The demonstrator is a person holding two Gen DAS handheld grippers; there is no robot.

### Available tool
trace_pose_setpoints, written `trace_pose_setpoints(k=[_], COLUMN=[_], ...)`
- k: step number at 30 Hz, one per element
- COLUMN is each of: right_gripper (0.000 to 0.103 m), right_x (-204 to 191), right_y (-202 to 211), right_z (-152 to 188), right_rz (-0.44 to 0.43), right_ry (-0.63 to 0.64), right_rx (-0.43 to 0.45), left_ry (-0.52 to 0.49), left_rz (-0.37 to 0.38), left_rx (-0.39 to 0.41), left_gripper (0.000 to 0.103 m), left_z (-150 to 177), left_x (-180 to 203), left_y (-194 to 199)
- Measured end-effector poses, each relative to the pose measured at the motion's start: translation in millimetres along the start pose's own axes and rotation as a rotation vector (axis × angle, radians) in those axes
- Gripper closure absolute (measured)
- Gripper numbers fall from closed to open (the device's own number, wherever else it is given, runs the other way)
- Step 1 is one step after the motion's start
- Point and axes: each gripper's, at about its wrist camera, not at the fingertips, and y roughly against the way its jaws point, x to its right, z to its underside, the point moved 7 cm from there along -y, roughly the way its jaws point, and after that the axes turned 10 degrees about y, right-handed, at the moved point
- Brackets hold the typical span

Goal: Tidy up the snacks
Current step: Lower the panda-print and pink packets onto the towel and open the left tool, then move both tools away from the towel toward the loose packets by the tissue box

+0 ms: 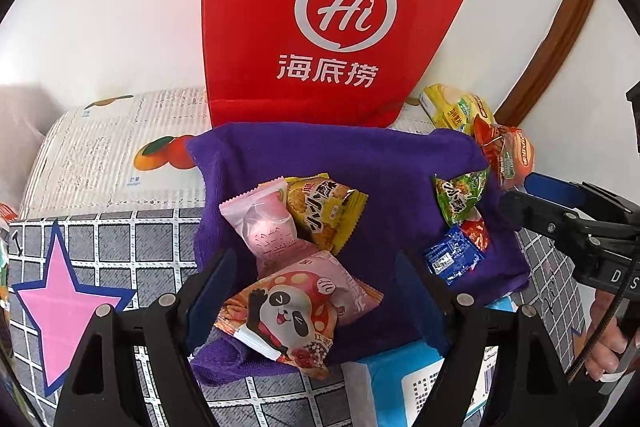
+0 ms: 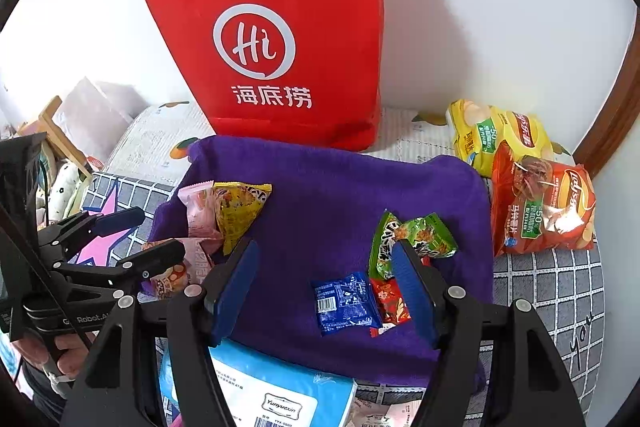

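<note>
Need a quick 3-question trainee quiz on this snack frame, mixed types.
1. True or false: the left gripper is clamped on the panda snack.
2. Which packet lies between the right gripper fingers: A yellow, B blue, C orange chips?
3. What do the small snacks lie on?

Key:
1. False; the packet lies loose between open fingers.
2. B.
3. The purple towel, in front of the red bag.
</note>
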Motion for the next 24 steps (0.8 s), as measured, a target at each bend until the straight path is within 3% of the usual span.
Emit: trace_pose_setpoints(k=[6, 13, 19, 24], right_gripper=[0.034, 0.034, 0.038, 0.049], right_x=[-6.8, -9.9, 19.0, 48.8], right_y=[11.3, 49.8, 64.1, 69.0], right_z=[-4.4, 1.0, 48.3, 100.6], right_rz=[0.035, 0.16, 0.191, 0.251], right_ry=[0.011, 0.071, -0.012, -0.115], right_rx=[0.028, 0.131, 0.089, 0.047], left_ry=[-0.008, -0.014, -0.017, -0.056], left_rz=[0.003, 0.019, 0.038, 0.046], left_rx=[0.006, 0.021, 0.017, 0.043], left_gripper=[0.023, 0.023, 0.024, 0.024], left_z=[0.4, -0.4, 2.5, 7.1], left_x=[2.3, 8.2, 16.9, 31.1], left_y=[4.5, 13.8, 23.0, 43.0])
